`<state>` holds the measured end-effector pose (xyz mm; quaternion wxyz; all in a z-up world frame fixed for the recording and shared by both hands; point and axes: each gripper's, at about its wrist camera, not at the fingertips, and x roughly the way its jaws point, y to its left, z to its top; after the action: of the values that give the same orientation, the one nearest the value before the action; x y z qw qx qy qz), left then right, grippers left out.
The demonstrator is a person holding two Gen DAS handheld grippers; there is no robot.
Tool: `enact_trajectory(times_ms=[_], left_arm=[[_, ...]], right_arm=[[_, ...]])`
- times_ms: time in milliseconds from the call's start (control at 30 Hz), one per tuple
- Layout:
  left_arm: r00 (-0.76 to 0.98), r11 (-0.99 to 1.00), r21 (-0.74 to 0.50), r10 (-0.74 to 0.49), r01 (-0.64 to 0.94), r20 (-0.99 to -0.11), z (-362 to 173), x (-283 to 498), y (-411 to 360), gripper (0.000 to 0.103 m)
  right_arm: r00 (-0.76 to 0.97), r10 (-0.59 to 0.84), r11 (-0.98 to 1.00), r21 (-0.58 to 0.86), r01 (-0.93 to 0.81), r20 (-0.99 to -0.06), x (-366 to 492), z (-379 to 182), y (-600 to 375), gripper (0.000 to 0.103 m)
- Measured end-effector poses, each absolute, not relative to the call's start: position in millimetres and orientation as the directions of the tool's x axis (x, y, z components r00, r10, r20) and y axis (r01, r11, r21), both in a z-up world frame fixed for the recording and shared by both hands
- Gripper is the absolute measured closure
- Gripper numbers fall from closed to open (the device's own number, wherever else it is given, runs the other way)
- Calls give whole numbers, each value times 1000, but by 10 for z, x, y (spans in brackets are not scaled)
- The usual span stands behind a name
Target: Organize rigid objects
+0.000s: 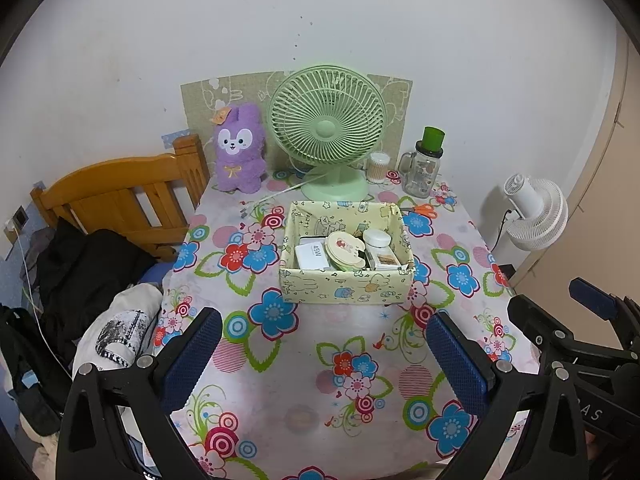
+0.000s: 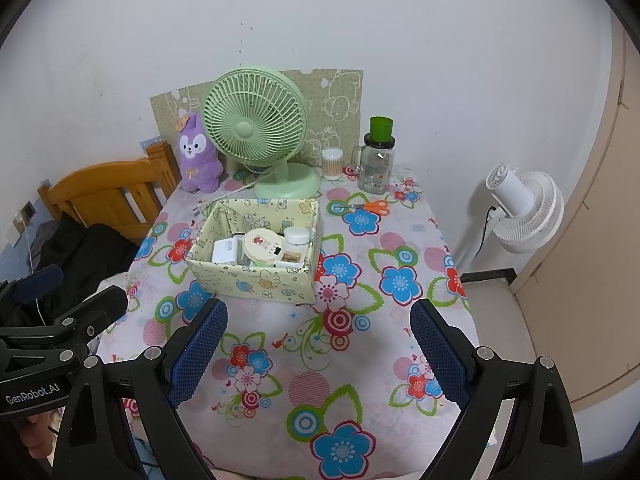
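Both grippers hover over the table's near edge, the left gripper (image 1: 324, 354) and right gripper (image 2: 319, 354) each spread wide with nothing between the blue pads. Mid-table sits the pale yellow cartoon-print box (image 1: 347, 286), open-topped, holding a white 45W charger (image 1: 313, 257), a round illustrated tin (image 1: 345, 249), a white lidded jar (image 1: 377, 238) and a small white carton (image 1: 387, 261), packed close together. Behind it, orange-handled scissors (image 2: 370, 206) lie flat on the floral tablecloth (image 1: 304, 364). Along the far edge stand a purple plush rabbit (image 1: 239, 148), green desk fan (image 1: 327, 126), cotton-swab tub (image 1: 378, 167) and glass mug jar (image 1: 423, 168).
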<state>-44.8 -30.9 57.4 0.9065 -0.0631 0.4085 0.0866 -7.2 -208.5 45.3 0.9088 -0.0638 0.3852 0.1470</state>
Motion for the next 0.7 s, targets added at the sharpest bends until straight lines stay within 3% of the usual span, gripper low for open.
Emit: enact_trajectory(times_ms=[700], left_arm=[[651, 976, -48, 105, -212, -751, 582, -484, -278, 0]], right_arm=[[649, 230, 943, 3, -331, -725, -84, 454, -2026, 9]])
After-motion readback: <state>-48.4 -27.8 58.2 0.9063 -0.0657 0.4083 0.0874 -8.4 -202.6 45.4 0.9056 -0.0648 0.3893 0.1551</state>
